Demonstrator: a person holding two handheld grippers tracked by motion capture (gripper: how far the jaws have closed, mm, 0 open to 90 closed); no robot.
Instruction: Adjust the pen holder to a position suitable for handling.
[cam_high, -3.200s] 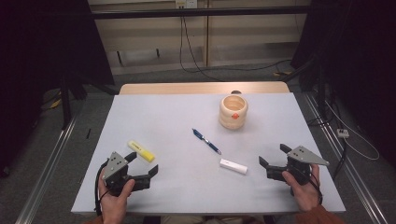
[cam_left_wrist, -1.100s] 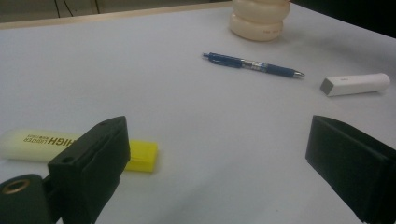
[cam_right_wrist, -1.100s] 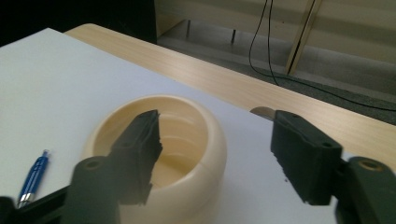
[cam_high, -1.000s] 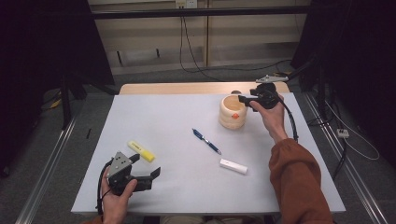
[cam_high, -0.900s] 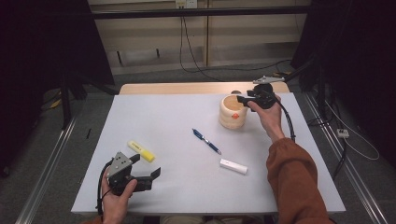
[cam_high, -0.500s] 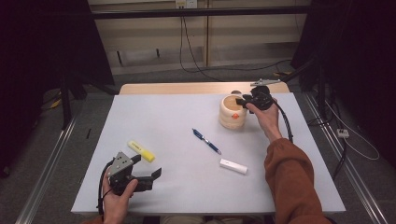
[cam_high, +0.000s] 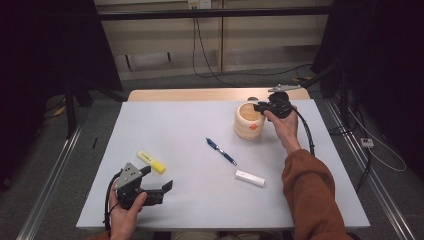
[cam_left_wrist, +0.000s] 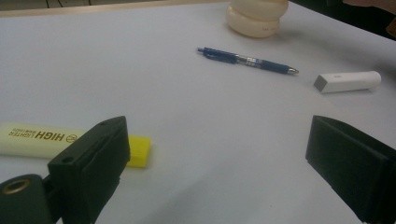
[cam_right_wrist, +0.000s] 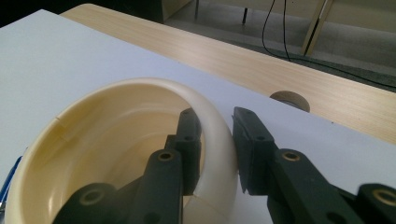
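A cream cup (cam_high: 248, 121) stands upright at the table's far right. My right gripper (cam_high: 261, 107) straddles its rim; in the right gripper view (cam_right_wrist: 217, 123) one jaw is inside the cup (cam_right_wrist: 93, 140), the other outside, shut on the wall. Near the front left edge my left gripper (cam_high: 157, 178) is held open and empty, low over the table (cam_left_wrist: 224, 140). A yellow highlighter (cam_high: 151, 162) lies just beyond it, partly behind one jaw (cam_left_wrist: 42, 137). A blue pen (cam_high: 221, 151) and a white stick (cam_high: 250, 178) lie mid-table.
The white table (cam_high: 190, 120) ends at a wooden strip (cam_high: 200, 94) along its far edge, with a round plug (cam_right_wrist: 289, 99) in it behind the cup. Rails and cables run on the floor at both sides.
My right gripper travelled from the front right edge to the cup, then dropped and shut its jaws over the rim. The left gripper stayed in place.
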